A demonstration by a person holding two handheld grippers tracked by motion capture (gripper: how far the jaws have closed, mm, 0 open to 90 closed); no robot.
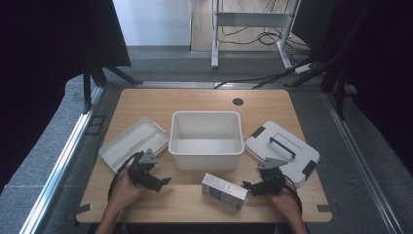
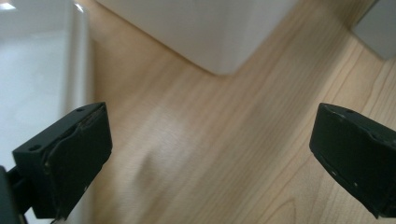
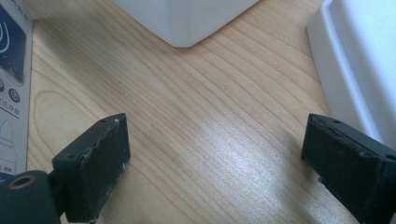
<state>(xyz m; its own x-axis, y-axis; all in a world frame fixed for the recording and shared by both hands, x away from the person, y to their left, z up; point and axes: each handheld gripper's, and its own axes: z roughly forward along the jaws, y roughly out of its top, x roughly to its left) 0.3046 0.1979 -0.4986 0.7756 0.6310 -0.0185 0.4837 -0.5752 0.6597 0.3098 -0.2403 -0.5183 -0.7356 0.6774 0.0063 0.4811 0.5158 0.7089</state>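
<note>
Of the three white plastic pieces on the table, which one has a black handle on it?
The flat lid at the right, beside the right hand-held gripper. The deep tub in the middle and the shallow tray at the left have no handle.

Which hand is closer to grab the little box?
Probably the right. The right gripper sits open right beside the small carton, which shows in its own view; the left gripper, also open, is farther off.
</note>
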